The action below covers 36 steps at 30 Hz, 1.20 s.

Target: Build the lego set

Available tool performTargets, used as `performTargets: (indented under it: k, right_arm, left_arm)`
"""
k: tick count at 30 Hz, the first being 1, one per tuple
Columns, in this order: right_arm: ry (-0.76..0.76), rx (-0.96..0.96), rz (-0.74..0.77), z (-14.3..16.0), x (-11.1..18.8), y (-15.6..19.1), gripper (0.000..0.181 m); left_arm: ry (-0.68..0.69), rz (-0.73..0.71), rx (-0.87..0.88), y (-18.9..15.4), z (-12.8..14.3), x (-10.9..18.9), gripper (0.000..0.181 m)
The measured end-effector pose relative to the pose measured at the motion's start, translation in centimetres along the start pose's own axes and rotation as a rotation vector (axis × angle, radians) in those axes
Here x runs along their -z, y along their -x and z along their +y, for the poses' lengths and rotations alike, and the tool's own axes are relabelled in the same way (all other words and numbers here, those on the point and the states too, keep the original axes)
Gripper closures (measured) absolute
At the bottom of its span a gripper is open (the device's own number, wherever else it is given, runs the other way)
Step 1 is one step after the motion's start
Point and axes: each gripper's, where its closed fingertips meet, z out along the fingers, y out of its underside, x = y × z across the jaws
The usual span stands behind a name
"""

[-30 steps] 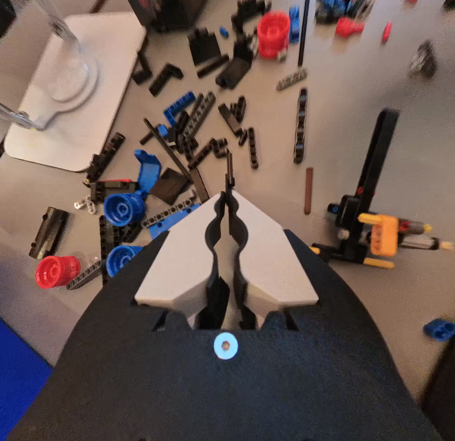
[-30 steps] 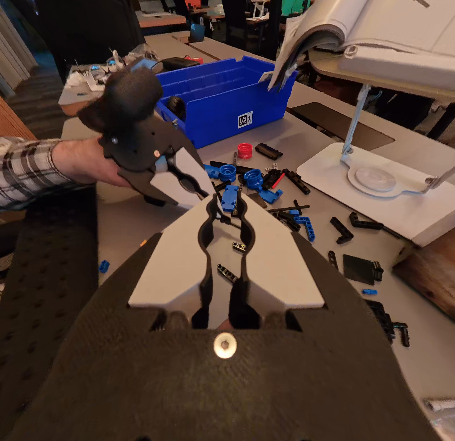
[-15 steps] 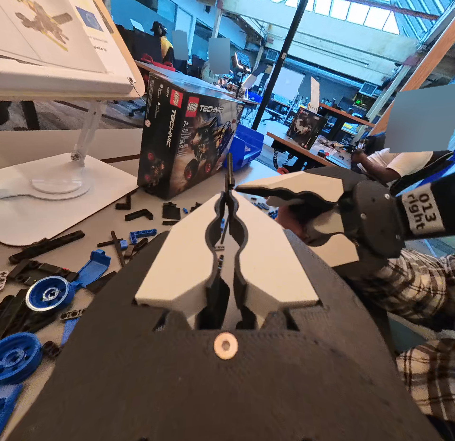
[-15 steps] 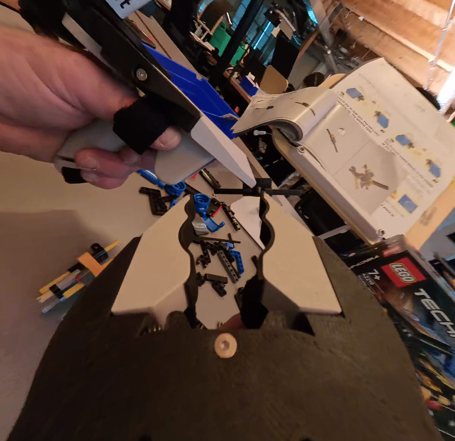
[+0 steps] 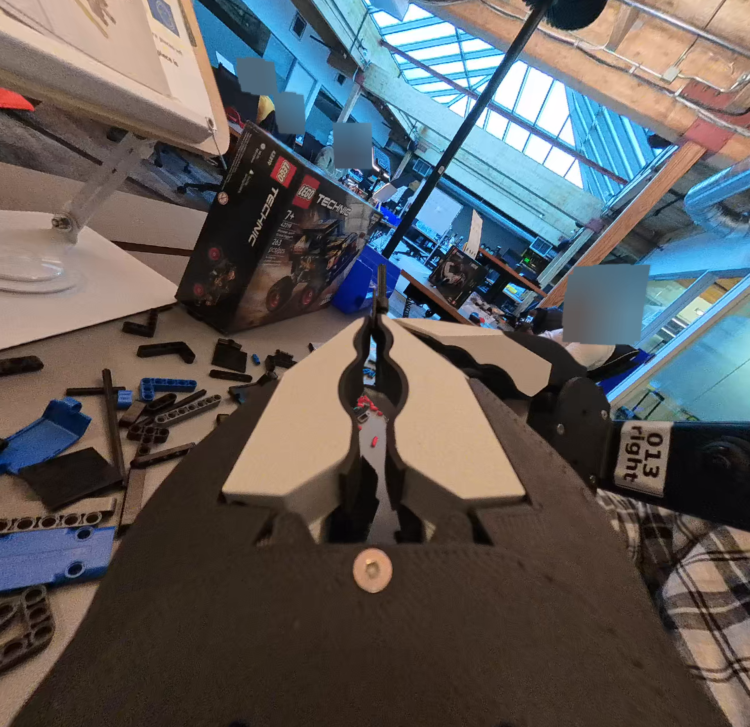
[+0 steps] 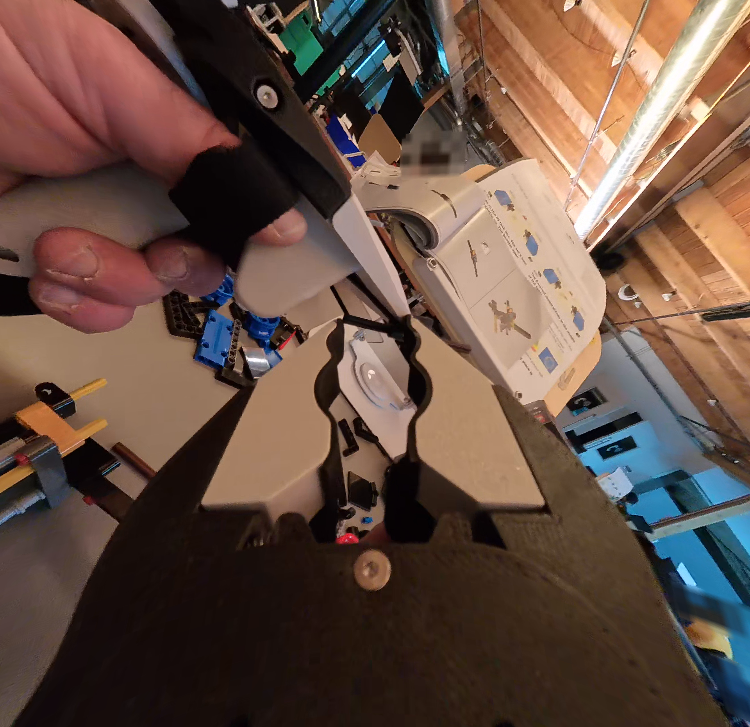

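Left tongs (image 5: 375, 322): closing on a thin black axle (image 5: 380, 289) right at the tips; the axle is sticking out forward past them, with a thicker collar just beyond the tips.
Axle, hidden part: its lower length is running back between the fingers and getting lost against the dark inner pads.
Right tongs (image 6: 371, 326): standing apart; the right finger's tip is touching the axle (image 6: 371, 324), which is crossing the gap from the left tongs' tip (image 6: 389, 301). Whether the left finger is touching it, I cannot tell.
Right tongs in the left wrist view (image 5: 466, 342): reaching in from the right, tips hidden behind the left tongs' right finger.
Hand (image 6: 93, 171): gripping the left tongs' handle, cut off at the frame edge up and left of the right tongs.
Loose pieces (image 5: 170, 403): black and blue parts lying on the tabletop (image 5: 195, 330) left of the left tongs; the smaller ones are too blurred to name.
Set box (image 5: 276, 236): standing ahead and left of the left tongs.
Instruction booklet (image 6: 523, 285): lying open on a stand ahead and right of the right tongs; page detail is too small to make out.
Partial build (image 6: 44, 435): yellow, grey and black, lying left of the right tongs, cut off by the frame edge.
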Motion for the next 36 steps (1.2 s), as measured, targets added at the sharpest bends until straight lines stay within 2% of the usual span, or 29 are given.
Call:
performTargets:
  k: [10,14,15,20,25,31,33,36]
  right_arm:
    - [-0.012,-0.001,0.015,0.5,0.0,-0.7,0.156]
    - [0.003,0.054,-0.006,0.8,-0.3,-0.1,0.139]
    - [0.005,0.075,0.008,0.8,-0.3,-0.2,0.14]
    - [-0.012,0.132,0.048,1.1,0.2,-1.5,0.17]
    - [-0.053,0.017,0.0,1.1,0.7,-1.9,0.172]
    - [-0.103,-0.194,-0.088,1.3,1.2,-2.5,0.174]
    - [-0.133,-0.294,-0.137,1.1,1.4,-2.5,0.175]
    - [-0.185,-0.484,-0.237,0.7,1.7,-2.5,0.176]
  left_arm:
    - [-0.024,0.036,0.086,0.0,0.1,-0.1,0.181]
    - [-0.015,0.052,0.108,-0.2,0.4,-0.2,0.181]
    - [-0.013,0.055,0.115,-0.3,0.4,-0.3,0.181]
    - [0.032,0.085,0.134,-0.8,0.9,-0.3,0.179]
    - [0.13,0.164,0.12,-2.3,1.2,0.3,0.174]
    - [0.238,0.123,-0.072,-2.1,1.6,2.5,0.159]
    - [0.309,0.088,-0.219,-1.7,2.4,3.5,0.15]
    - [0.354,0.014,-0.488,-1.3,3.0,4.5,0.147]
